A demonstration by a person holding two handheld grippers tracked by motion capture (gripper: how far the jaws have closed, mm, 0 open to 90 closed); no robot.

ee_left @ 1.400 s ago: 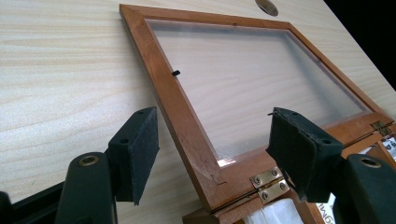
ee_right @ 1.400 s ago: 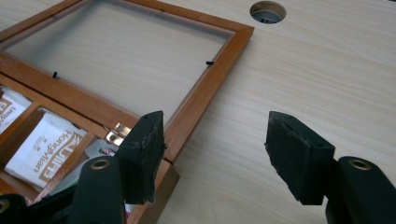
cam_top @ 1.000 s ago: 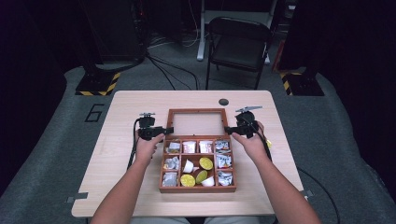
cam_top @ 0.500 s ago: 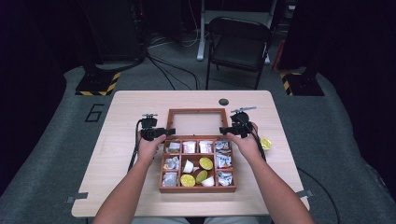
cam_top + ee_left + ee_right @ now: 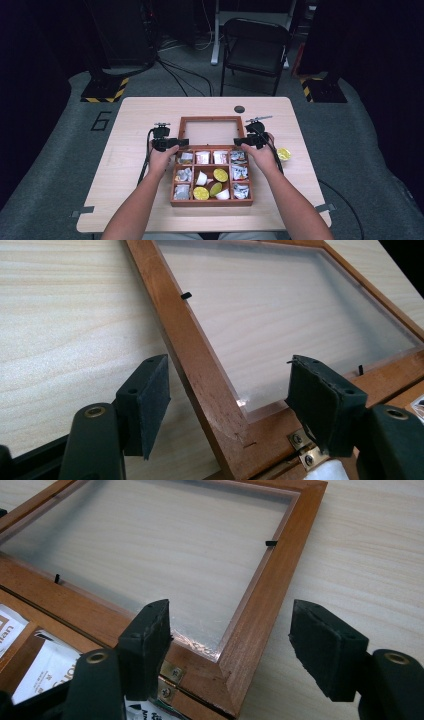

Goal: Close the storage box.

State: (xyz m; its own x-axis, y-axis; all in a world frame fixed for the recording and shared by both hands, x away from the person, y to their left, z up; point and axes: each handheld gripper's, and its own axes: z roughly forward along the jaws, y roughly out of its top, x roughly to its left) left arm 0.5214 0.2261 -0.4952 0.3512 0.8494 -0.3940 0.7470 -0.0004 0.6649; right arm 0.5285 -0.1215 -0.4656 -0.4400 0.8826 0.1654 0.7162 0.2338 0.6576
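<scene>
Both grippers, left and right, sit half open astride the near corners of the lid lying flat behind the box, gripping nothing, so uneven lifting could twist the hinges or slip

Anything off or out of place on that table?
One yellow cup sits alone on the table, right of the wooden box, while similar ones lie in its compartments. The lid frame shows a scuffed, worn corner near the hinge. Nothing spilled; the lid lies flat open.
</scene>
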